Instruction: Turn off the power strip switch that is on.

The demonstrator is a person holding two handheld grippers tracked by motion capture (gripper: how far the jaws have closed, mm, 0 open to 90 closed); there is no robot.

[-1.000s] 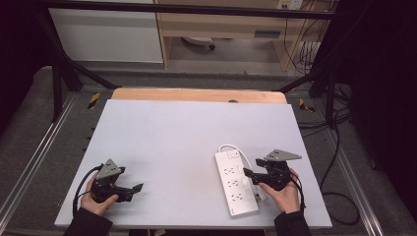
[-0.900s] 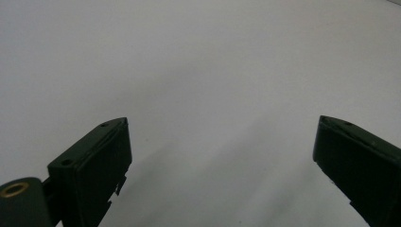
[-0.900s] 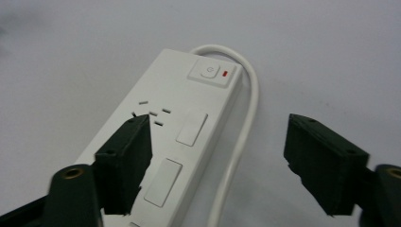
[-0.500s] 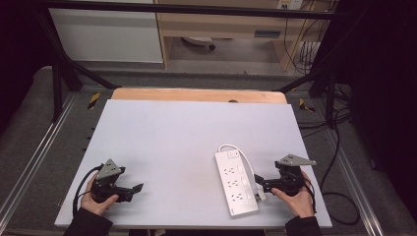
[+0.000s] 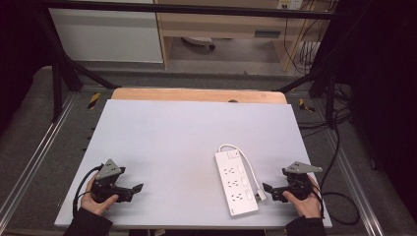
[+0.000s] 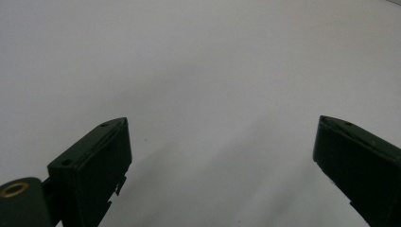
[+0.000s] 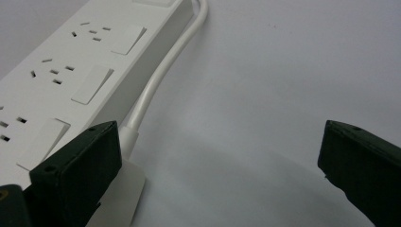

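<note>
Right gripper view shows your right gripper [image 7: 222, 161] with its jaws spread wide and nothing between them, having just been opening, the left jaw beside the plug end of the white cord [image 7: 163, 71] that runs along the white plastic power strip [image 7: 61, 80] at ten o'clock. Your left gripper [image 5: 133, 189] also stands wide and empty, well apart at the strip's nine o'clock on the pale grey table [image 5: 187, 132]. Close now and you would likely pinch the cord, dragging the strip askew.
</note>
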